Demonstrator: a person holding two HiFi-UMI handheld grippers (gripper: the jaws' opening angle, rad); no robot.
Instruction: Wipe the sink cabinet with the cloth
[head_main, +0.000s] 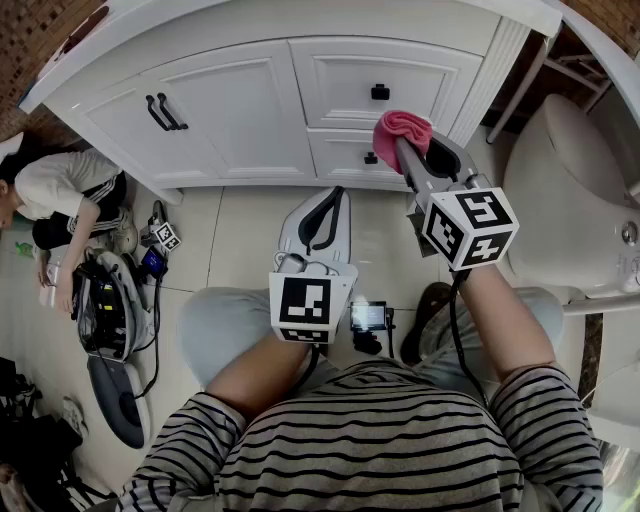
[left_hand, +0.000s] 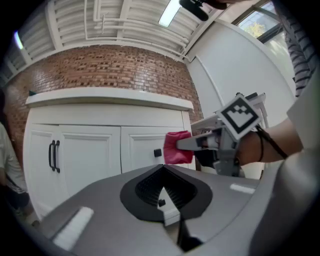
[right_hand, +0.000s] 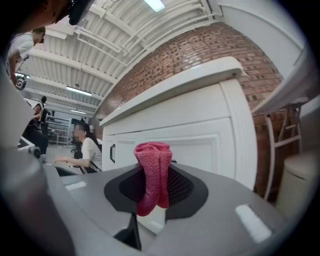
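The white sink cabinet (head_main: 250, 110) fills the top of the head view, with black door handles (head_main: 165, 112) and two drawer knobs (head_main: 380, 92). My right gripper (head_main: 405, 140) is shut on a pink cloth (head_main: 402, 128), held up close to the lower drawer front by its knob (head_main: 370, 157); whether it touches I cannot tell. In the right gripper view the cloth (right_hand: 152, 175) stands bunched between the jaws, the cabinet (right_hand: 190, 130) behind it. My left gripper (head_main: 333, 195) hangs lower, over the floor, shut and empty. From its view (left_hand: 162, 170) the cloth (left_hand: 177, 147) shows beside a knob (left_hand: 157, 153).
A white toilet (head_main: 570, 190) stands at the right. A person (head_main: 60, 190) sits on the floor at the left, beside bags and gear (head_main: 110, 310) and a marker cube (head_main: 166, 237). A small device (head_main: 368, 317) lies on the tiled floor between my knees. A brick wall (left_hand: 100, 70) rises above the cabinet.
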